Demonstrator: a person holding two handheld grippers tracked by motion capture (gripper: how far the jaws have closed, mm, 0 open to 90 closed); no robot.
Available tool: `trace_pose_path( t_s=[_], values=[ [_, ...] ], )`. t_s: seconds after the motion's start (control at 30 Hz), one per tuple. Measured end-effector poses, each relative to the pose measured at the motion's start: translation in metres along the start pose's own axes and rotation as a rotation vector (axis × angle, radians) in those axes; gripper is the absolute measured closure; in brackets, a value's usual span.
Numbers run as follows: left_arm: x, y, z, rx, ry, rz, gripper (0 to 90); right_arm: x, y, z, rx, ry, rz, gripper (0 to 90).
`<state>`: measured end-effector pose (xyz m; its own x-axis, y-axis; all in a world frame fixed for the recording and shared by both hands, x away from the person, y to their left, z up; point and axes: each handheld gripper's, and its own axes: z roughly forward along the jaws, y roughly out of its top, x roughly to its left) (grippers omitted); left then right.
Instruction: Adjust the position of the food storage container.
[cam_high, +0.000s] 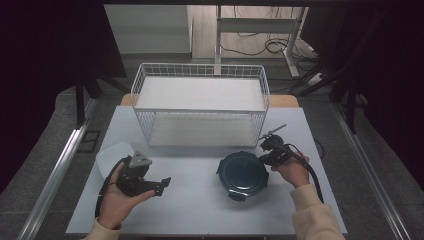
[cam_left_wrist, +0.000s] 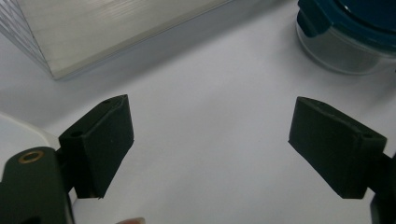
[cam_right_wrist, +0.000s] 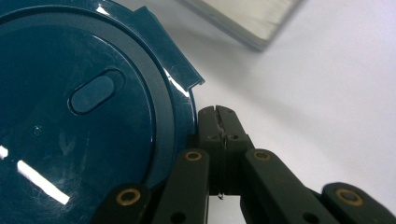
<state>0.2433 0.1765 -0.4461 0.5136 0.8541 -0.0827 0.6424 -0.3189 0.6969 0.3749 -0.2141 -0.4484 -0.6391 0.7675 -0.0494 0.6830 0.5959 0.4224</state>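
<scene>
A round clear container with a dark teal lid (cam_high: 242, 175) stands on the white table (cam_high: 200, 210), right of centre. My right gripper (cam_high: 265, 156) is at its right rim. In the right gripper view its jaws (cam_right_wrist: 218, 116) are shut with nothing between them, and their tips lie against the lid's rim (cam_right_wrist: 180, 121) just below a latch flap (cam_right_wrist: 173, 60). My left gripper (cam_high: 162, 185) is held low at the front left, pointing right, apart from the container. Its jaws (cam_left_wrist: 210, 140) stand wide open over bare table, with the container (cam_left_wrist: 345, 32) farther off.
A white wire basket (cam_high: 200, 107) with a pale floor stands at the back middle of the table; its corner (cam_left_wrist: 93, 32) is close ahead of the left gripper. A white square tub (cam_high: 112, 156) sits beside the left hand. Cables lie on the floor beyond the table.
</scene>
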Motion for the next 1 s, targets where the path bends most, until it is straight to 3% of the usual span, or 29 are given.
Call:
trace_pose_path(
  t_s=[0.3, 1.0],
  values=[
    [-0.001, -0.001, 0.001, 0.005, -0.001, 0.002, 13.9, 0.024, 0.011, 0.006, -0.003, 0.031, -0.057, 90.0],
    [-0.004, -0.001, 0.009, 0.031, -0.01, 0.011, 13.9, 0.058, 0.019, 0.01, -0.012, 0.056, -0.13, 90.0]
  ],
)
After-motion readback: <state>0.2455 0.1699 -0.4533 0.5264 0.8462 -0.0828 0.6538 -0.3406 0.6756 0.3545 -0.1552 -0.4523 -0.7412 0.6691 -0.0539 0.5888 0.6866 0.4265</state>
